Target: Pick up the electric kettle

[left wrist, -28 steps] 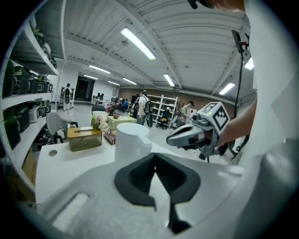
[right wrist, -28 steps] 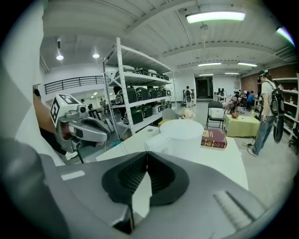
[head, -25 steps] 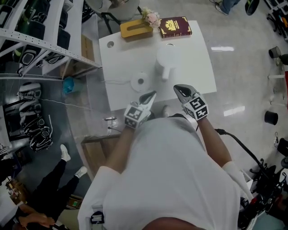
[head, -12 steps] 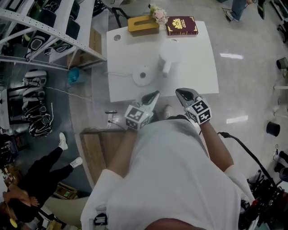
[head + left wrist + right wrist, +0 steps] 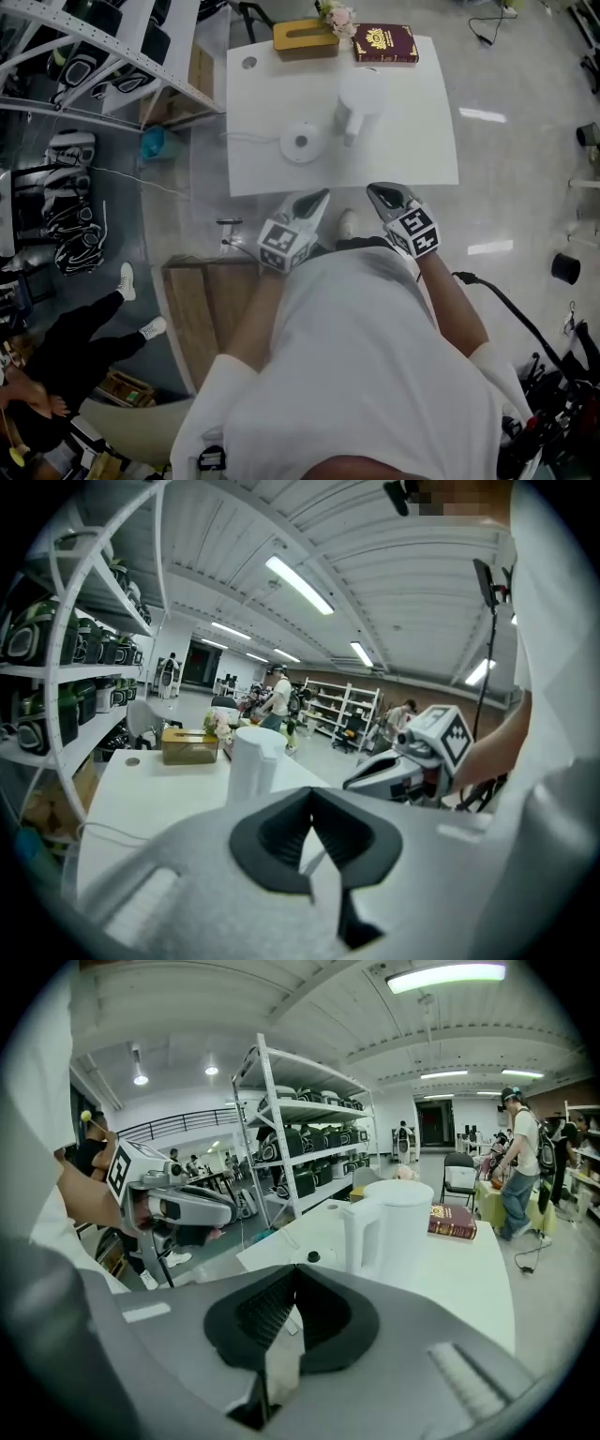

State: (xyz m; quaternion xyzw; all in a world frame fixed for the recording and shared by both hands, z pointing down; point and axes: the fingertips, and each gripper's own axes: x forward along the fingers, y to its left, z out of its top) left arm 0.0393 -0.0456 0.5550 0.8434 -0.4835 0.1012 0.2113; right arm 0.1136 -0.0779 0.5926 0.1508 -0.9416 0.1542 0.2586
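Head view, left to right.

- Shelf rack (image 5: 103,56) at 10 o'clock, loaded with dark gear.
- A person in dark clothes (image 5: 70,361) on the floor at 8 o'clock.
- White table (image 5: 412,155) at 12 o'clock, straight ahead of the wearer.
- Far edge of the table: tissue box (image 5: 306,38), small flowers (image 5: 339,17) by its right end, then a dark red book (image 5: 385,43) just beside those.
- Round kettle base (image 5: 301,142) on the table's left half, near the front edge. Its cord (image 5: 246,139) runs off the table's left side.
- Electric kettle (image 5: 359,98), white, stands upright near the middle of the table. It is at 2 o'clock from the base, near it but not on it. The handle faces the front edge. Neither gripper touches it.

Left gripper (image 5: 317,196):
- Held in the air just off the table's front edge, at 6 o'clock from the base, nose toward the table.
- In the left gripper view the two dark pads are pressed together at the tips, with nothing pinched.
- There the kettle shows beyond the jaws at 11 o'clock.

Right gripper (image 5: 374,190):
- Also just off the front edge, at 6 o'clock from the kettle and well apart from it.
- In the right gripper view the jaws are pressed together, with nothing between them.
- There the kettle sits at 1 o'clock and the book lies beyond it.
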